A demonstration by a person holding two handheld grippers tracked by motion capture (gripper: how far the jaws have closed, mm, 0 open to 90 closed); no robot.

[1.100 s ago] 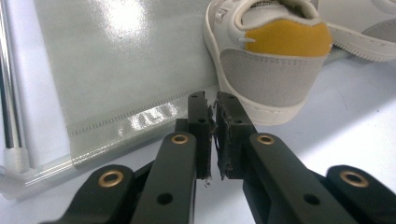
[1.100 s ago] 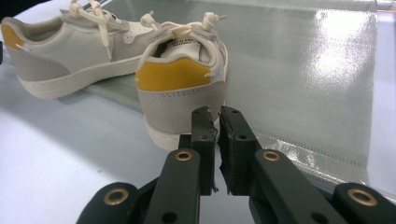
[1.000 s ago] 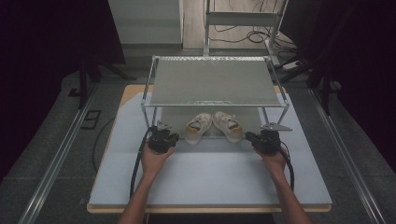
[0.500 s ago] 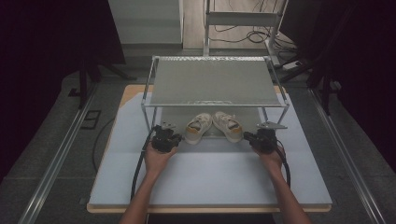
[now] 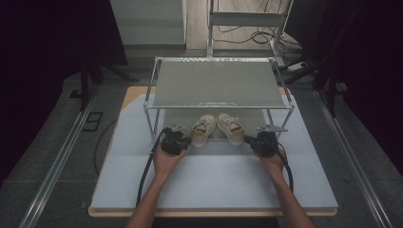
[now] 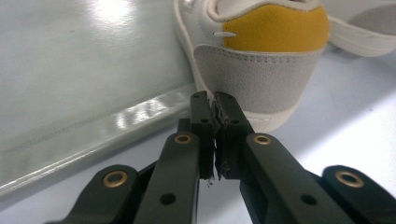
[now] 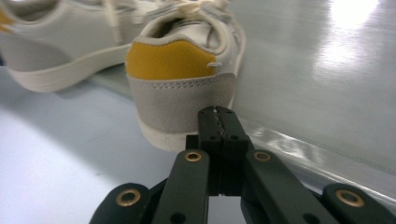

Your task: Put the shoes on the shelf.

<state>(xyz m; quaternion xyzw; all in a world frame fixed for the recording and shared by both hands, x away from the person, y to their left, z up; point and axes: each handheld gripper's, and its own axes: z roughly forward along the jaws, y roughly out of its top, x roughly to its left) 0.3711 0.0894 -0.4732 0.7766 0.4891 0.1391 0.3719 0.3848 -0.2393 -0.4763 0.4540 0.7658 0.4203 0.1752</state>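
Jaws of each hand-held gripper point(image 6: 215, 100) point(image 7: 217, 112) closed, empty, near sneakers point(image 5: 216, 128).

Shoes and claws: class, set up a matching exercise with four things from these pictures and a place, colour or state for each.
1 left claw
2 heel tab
3 shoes
4 rack top

A yellow
B bare
C shut, holding nothing
D under the rack, heels toward the person

Pairs: 1-C, 2-A, 3-D, 4-B
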